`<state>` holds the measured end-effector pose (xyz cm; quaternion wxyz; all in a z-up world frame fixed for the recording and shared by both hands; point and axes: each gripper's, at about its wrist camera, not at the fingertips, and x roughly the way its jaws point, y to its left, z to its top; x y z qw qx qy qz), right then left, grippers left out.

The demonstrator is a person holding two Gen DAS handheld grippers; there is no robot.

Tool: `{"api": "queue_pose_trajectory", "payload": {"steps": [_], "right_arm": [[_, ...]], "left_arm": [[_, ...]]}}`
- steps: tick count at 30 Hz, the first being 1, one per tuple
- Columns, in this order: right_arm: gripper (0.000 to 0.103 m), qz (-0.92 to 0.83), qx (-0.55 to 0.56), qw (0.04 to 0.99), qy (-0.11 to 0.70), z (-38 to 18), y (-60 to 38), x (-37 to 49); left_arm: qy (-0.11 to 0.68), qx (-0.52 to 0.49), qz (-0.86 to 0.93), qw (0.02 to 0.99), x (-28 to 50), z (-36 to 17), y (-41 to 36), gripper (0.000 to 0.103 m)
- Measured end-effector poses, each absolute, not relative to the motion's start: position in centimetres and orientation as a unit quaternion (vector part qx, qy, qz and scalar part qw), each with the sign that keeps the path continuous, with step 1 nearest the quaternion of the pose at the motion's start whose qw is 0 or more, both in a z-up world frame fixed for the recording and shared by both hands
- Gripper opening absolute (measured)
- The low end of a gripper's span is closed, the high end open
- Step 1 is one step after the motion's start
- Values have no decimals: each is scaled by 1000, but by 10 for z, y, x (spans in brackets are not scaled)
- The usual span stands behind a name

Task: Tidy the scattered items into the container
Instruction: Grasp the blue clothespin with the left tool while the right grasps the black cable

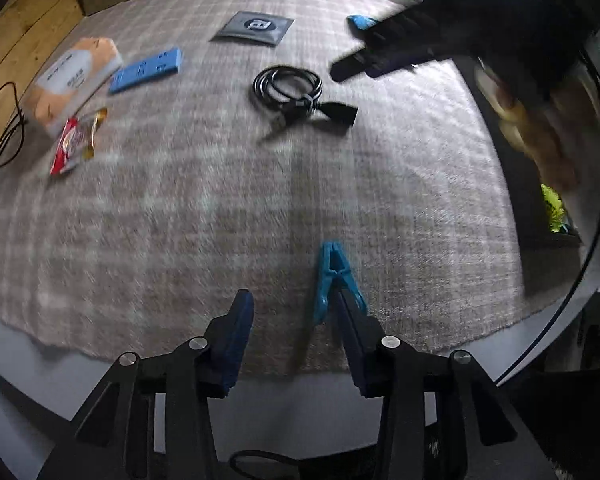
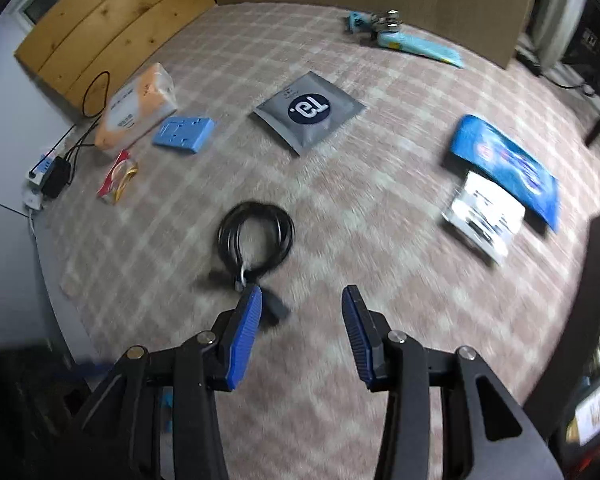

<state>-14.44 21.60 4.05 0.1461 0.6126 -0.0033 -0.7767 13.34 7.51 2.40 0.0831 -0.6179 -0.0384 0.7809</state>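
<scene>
Just off the right finger of the left tool [image 1: 292, 296]: teal plastic clothes peg [image 1: 332, 276], flat on the checked beige rug [image 1: 180, 220], partly hidden behind that finger. Cannot tell whether touching it or only beside it. Jaws of the left tool about half apart, nothing between the pads, nothing carried.

Ahead of the right tool [image 2: 303, 292]: black coiled cable [image 2: 256, 236], plug ends just beside the left finger. Jaws there moderately wide too, gap empty.

Progress, judged: early to middling. Counted loose on the rug:
- grey square foil pouch with dark round logo [image 2: 310, 112]
- blue rectangular socket plate [image 2: 184, 132]
- orange-and-white soft tissue pack [image 2: 138, 108]
- red-and-gold snack wrapper [image 2: 118, 178]
- blue glossy packet [image 2: 504, 164], white printed packet [image 2: 484, 216] beside it
- pale blue tube [image 2: 420, 46], farthest from the tools

To the right of the left tool: dark-walled box [image 1: 536, 208], probably the container, with blurred yellowish contents and something lime green inside. So some items apparently in, most not.

Orientation of the peg: long axis roughly along the line of the left tool's fingers, leaning a little leftward at the far end; closed nose pointing away, splayed handles toward the tool. Orientation of the cable: loop on the far side, tied neck and plugs trailing back toward the right tool.
</scene>
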Motion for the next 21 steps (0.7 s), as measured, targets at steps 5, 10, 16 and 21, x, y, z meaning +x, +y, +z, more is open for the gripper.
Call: {"api": "queue_pose_trajectory", "payload": {"steps": [5, 10, 16, 21], "right_arm": [[41, -755, 641, 137, -8, 19, 208, -175], [41, -743, 655, 137, 6, 16, 195, -188], [32, -734, 660, 142, 74, 16, 169, -182], [14, -746, 643, 132, 108, 18, 165, -177]], "left_arm": [[-36, -611, 788, 75, 137, 18, 83, 37], [-24, -613, 787, 71, 137, 8, 89, 30], [-13, -602, 796, 65, 134, 7, 94, 20], [-29, -599, 799, 51, 128, 7, 100, 4]]}}
